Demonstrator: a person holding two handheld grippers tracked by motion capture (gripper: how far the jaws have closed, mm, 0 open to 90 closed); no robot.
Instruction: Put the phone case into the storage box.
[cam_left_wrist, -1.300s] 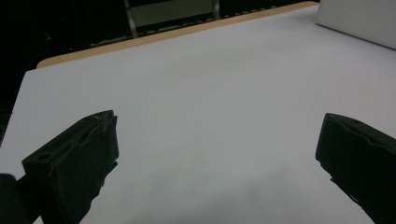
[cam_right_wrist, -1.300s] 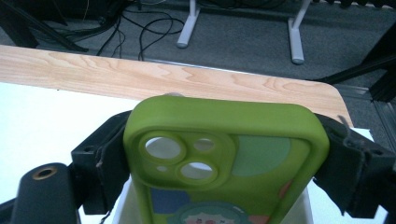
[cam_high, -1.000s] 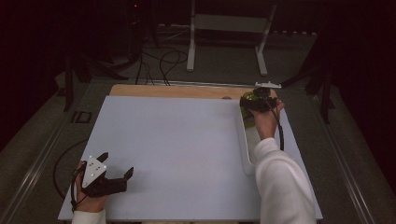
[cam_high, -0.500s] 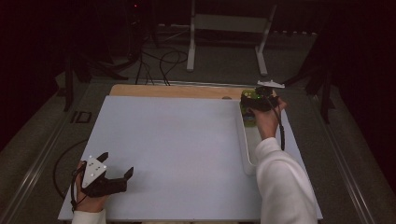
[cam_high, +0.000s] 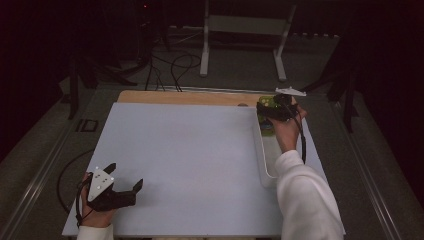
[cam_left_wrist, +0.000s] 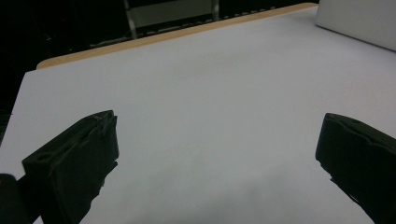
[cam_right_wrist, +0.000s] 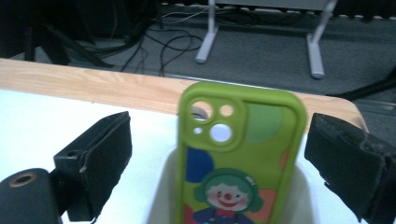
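High view first: the left gripper (cam_high: 125, 189) rests on the near left corner of the white table top (cam_high: 190, 160), its black jaws spread wide with nothing between them, the grey three-cornered plate on top. The right gripper (cam_high: 267, 111) sits at the far right of the table, held by a hand in a white sleeve (cam_high: 305, 200), over the far end of a long white rectangular tray (cam_high: 263, 165) that runs along the table's right edge. A bright green phone case (cam_high: 267, 129) shows just under that gripper, at the tray's far end. A strip of light wooden board (cam_high: 185, 97) runs along the table's far edge.

Left gripper view: both black jaws stand far apart above the bare white surface, released and holding nothing. A corner of the white tray (cam_left_wrist: 359, 21) shows at upper right.

Right gripper view: the green phone case (cam_right_wrist: 240, 154), with round camera cut-outs and a clown picture on its back, stands upright in the tray between the two jaws. The jaws are spread on either side of it, with a gap on each side, so the right gripper (cam_right_wrist: 217, 154) is released and not touching the case.
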